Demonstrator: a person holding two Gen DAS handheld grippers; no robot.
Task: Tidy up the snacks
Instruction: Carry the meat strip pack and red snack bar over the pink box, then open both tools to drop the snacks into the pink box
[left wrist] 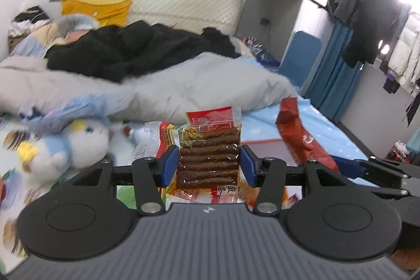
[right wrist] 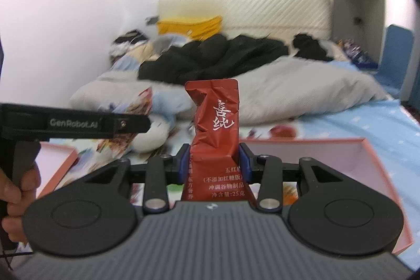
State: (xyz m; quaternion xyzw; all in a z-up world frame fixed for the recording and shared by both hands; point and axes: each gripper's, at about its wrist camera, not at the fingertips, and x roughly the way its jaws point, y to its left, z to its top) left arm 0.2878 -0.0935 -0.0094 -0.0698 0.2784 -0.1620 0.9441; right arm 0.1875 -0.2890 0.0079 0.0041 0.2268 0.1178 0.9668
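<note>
Left to right. Penguin plush (left wrist: 65,146) lies on the bed (left wrist: 328,133) at far left, not part of the job. Left tongs (left wrist: 209,165) are clamped on a clear pack of brown snack sticks (left wrist: 209,156), blue pads pressing both long edges, pack standing upright and lifted clear of the loose wrappers under it; edge grip likely chosen so the flat pack doesn't fold. Next over, right tongs (right wrist: 214,162) pinch a red sachet (right wrist: 215,138) low on its body, top crumpled and sticking up, also off the bed. Pink box (right wrist: 367,148) sits open on the bed below and right of the sachet, probably the sorting target. Both snacks held high, likely carry phase toward the box. Person's hand (right wrist: 13,198) grips the left handle.
</note>
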